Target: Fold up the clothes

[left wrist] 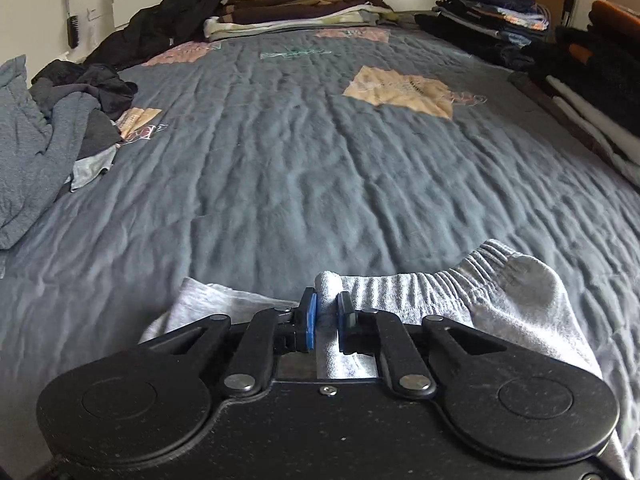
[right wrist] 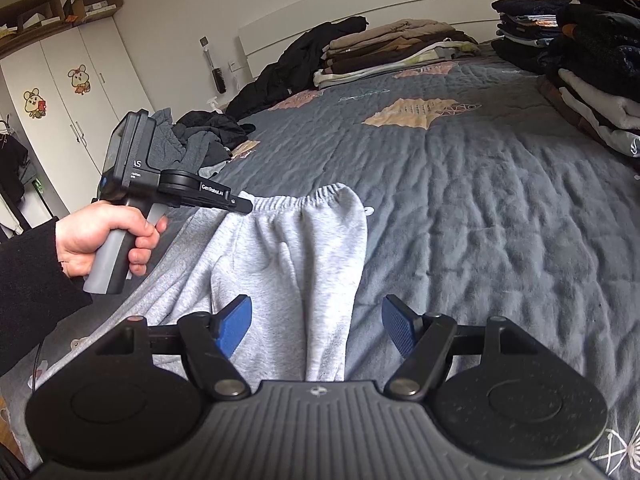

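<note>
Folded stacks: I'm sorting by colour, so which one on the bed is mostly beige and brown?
The stack at the headboard, beside the black jacket; the right-edge stacks are mostly dark.

The bedspread [right wrist: 460, 200] is slate grey, quilted in wavy lines, with tan and pale pink patches. Taking it as landmark: at its near edge lie light heather-grey sweatpants [right wrist: 288, 248]. At its far end a folded stack [left wrist: 304, 4] runs beige, brown, dark brown and cream, and a black jacket [left wrist: 192, 12] lies beside it. Along its right edge the piles [right wrist: 592, 60] are mostly black and navy, with white and rust-orange layers. The gripper pads [right wrist: 236, 324] are blue on black arms.
</note>
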